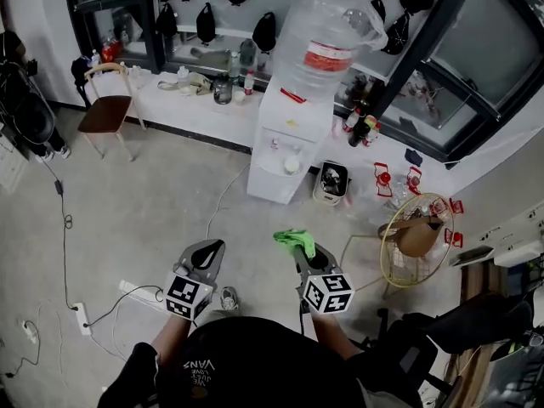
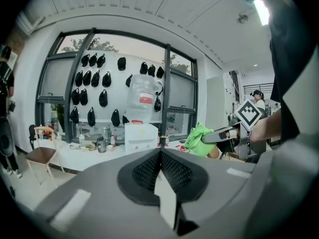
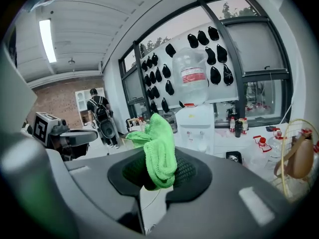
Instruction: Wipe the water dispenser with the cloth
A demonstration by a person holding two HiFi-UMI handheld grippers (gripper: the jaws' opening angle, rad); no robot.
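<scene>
A white water dispenser (image 1: 289, 138) with a large clear bottle (image 1: 323, 41) on top stands against the low white ledge ahead; it also shows far off in the left gripper view (image 2: 139, 136) and the right gripper view (image 3: 199, 126). My right gripper (image 1: 297, 249) is shut on a bright green cloth (image 1: 295, 240), which bunches up between its jaws (image 3: 158, 151). My left gripper (image 1: 209, 253) is shut with nothing in it, jaws pressed together (image 2: 160, 153). Both grippers hang over the floor, well short of the dispenser.
A wooden chair (image 1: 109, 109) stands at the left by the ledge. A rice cooker (image 1: 331, 184) and red-capped bottles (image 1: 382, 177) lie right of the dispenser. A round wire stool (image 1: 416, 236) stands at the right. Cables and a power strip (image 1: 136, 291) cross the floor. A person (image 3: 97, 113) stands far behind.
</scene>
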